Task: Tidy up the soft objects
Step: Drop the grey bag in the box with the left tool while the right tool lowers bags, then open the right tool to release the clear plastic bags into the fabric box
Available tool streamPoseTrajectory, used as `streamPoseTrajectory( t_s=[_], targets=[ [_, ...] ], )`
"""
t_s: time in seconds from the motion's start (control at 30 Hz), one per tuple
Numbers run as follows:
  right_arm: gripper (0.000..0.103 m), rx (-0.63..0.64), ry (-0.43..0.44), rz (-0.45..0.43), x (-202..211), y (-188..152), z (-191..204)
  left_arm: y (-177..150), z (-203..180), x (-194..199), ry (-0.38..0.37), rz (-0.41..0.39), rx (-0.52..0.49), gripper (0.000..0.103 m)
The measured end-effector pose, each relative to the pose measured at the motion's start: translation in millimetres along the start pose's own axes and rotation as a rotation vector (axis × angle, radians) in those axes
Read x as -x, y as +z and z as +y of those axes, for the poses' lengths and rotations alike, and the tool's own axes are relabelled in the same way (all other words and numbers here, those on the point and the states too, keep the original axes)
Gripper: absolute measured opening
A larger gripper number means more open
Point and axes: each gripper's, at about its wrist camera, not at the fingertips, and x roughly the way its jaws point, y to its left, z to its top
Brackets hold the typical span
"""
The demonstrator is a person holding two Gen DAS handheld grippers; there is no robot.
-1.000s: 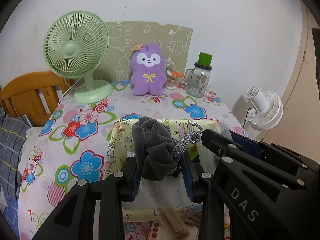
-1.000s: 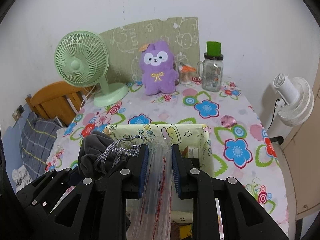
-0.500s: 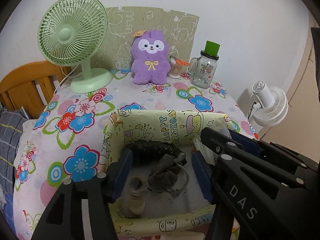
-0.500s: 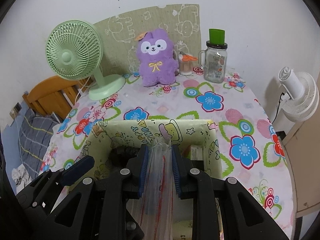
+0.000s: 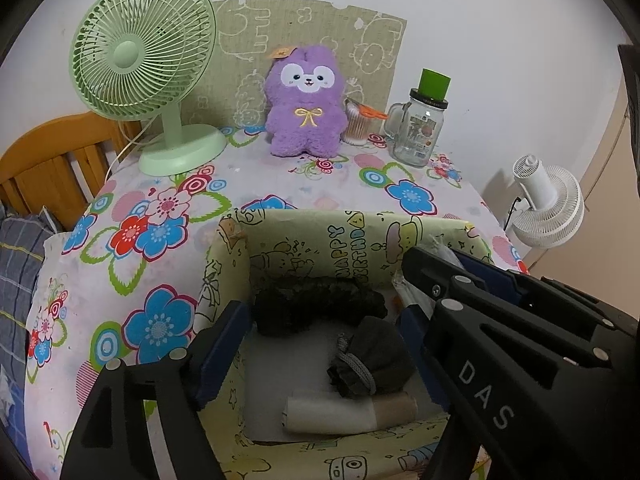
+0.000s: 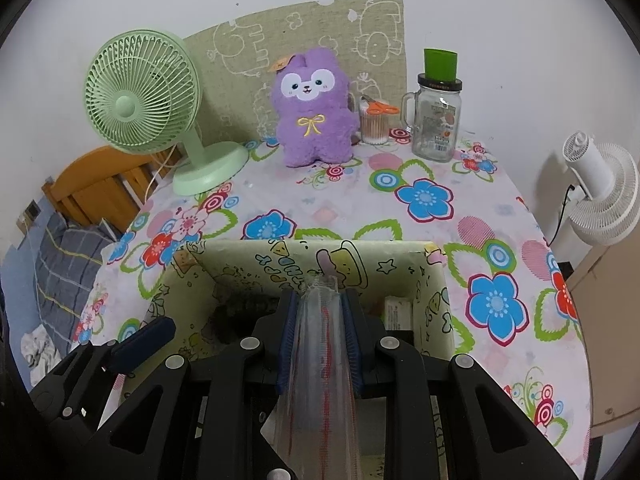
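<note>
A yellow cartoon-print box (image 5: pixel 304 236) stands on the flowered table. In it lie a grey drawstring pouch (image 5: pixel 376 356), a black fuzzy item (image 5: pixel 316 304) and a beige roll (image 5: pixel 348 412). My left gripper (image 5: pixel 324 340) is open and empty above the box, its jaws on either side of the pouch. My right gripper (image 6: pixel 320 312) is shut on a clear plastic bag (image 6: pixel 320 364) with red print, held over the box (image 6: pixel 400 260). The left gripper's blue pad shows in the right wrist view (image 6: pixel 144 340).
At the table's back stand a green fan (image 5: pixel 144 60), a purple plush rabbit (image 5: pixel 306 108), a cup with orange scissors (image 5: pixel 360 124) and a glass jar with a green lid (image 5: pixel 420 128). A white fan (image 5: pixel 548 204) is at right, a wooden bed frame (image 5: pixel 48 160) at left.
My left gripper opened and let the grey pouch fall into the box, then drew back a little. My right gripper kept hold of the plastic bag and moved forward over the box.
</note>
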Motion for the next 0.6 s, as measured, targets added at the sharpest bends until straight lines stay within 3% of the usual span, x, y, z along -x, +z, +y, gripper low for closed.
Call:
streamPoseTrajectory(
  t_s=[0.13,0.2,0.27,0.3,0.6],
  targets=[
    [0.029,0.000,0.003,0.019,-3.4,-0.7,-0.3,-0.6,-1.5,-0.1,0.002,0.002,-0.007,0.083],
    [0.037,0.000,0.010,0.025,-3.5,-1.5,-0.7,-1.0,-1.8,0.5,0.003,0.002,-0.009,0.083],
    [0.072,-0.004,0.014,0.024,-2.0,-2.3,-1.0,-1.1,-1.5,1.3,0.001,0.000,-0.010,0.084],
    [0.075,-0.001,0.011,0.011,0.7,-2.8,-0.1,-1.2,-1.5,2.1,0.000,-0.002,-0.010,0.085],
    [0.077,0.009,0.003,-0.014,17.1,-6.4,1.5,-3.7,-4.1,14.7,0.000,-0.026,-0.019,0.087]
  ],
)
